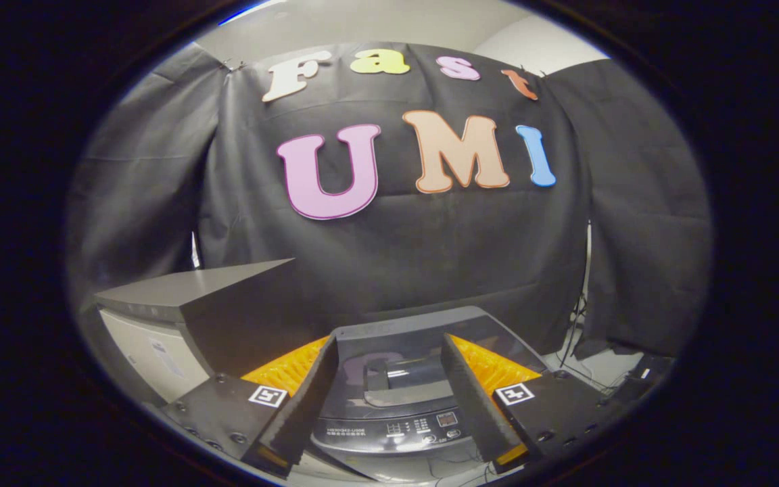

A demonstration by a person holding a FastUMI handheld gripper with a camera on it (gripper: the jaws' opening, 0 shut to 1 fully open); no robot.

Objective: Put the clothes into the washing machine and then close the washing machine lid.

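A dark grey top-loading washing machine (403, 325) stands just beyond and below my fingers. Its glossy lid (396, 389) lies flat and shut, with a handle near the front and the control panel (423, 427) on the side nearest me. My gripper (389, 341) hovers above the machine's front, open, with nothing between the fingers. The lid shows in the wide gap between the fingers.
To the left of the washer stands a white box-like appliance (153, 352) with a raised grey top (193, 291). The booth's black cloth wall hangs close behind both. Cables (582, 358) trail on the pale floor to the washer's right.
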